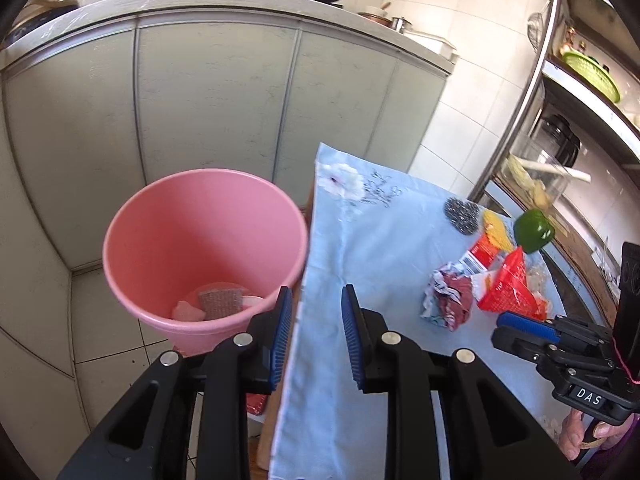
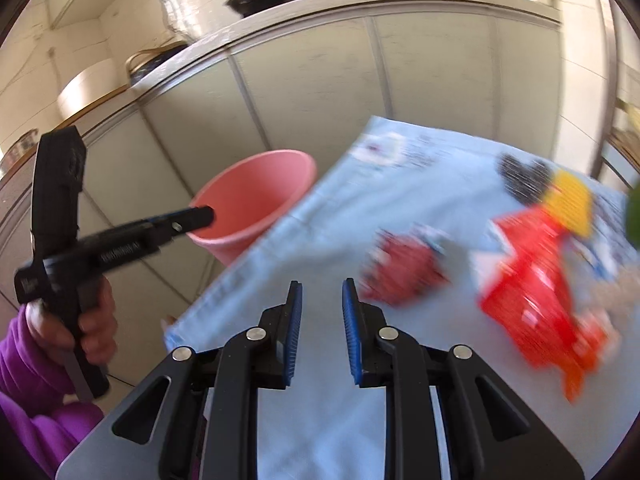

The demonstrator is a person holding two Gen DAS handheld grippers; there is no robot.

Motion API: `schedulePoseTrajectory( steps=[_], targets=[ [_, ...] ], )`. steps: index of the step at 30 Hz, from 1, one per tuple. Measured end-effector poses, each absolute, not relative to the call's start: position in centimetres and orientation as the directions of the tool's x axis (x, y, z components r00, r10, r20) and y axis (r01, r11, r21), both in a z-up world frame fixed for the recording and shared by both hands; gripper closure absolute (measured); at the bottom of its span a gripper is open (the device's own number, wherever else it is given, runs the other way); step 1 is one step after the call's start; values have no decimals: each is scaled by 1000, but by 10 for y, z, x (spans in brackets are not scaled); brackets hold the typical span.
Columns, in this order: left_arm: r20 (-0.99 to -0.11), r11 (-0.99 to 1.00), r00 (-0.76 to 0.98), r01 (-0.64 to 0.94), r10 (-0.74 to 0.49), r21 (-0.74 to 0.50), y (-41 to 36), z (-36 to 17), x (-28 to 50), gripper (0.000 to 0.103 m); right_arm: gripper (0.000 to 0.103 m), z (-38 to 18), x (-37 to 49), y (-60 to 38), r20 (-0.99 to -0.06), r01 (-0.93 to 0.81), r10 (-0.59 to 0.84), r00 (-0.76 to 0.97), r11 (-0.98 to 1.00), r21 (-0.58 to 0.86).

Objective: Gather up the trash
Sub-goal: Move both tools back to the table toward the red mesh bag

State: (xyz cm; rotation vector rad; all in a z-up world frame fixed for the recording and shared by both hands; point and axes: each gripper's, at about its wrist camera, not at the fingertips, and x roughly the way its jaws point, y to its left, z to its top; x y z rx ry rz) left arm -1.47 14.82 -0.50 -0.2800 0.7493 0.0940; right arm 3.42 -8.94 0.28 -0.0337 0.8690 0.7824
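Note:
A pink bucket stands on the floor left of the table and holds a scouring pad and pale scraps. My left gripper is open and empty above the table's left edge, beside the bucket rim. A crumpled dark red wrapper, a red net bag and a red and white packet lie on the light blue tablecloth. My right gripper is open and empty over the cloth, just left of the crumpled wrapper. The right wrist view is blurred.
A steel scourer, a yellow sponge and a green pepper lie at the table's far right. Grey cabinets with pans on top stand behind. A metal shelf rack is at the right.

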Motion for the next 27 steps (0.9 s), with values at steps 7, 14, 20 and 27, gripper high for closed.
schedulePoseTrajectory(
  steps=[7, 14, 20, 27],
  targets=[
    [-699, 972, 712, -107, -71, -207, 116, -4, 2, 79, 82, -9, 37, -163, -687, -493, 560, 463, 807, 325],
    [-717, 970, 681, -36, -152, -239, 84, -6, 32, 79, 82, -14, 40, -215, -673, -396, 523, 523, 848, 352],
    [-722, 971, 663, 37, -199, -234, 53, -3, 55, 79, 82, -15, 46, -257, -670, -298, 456, 585, 890, 346],
    [-726, 967, 643, 106, -245, -232, 19, 3, 84, 78, 66, -19, 58, -286, -660, -224, 445, 606, 891, 396]
  ],
)
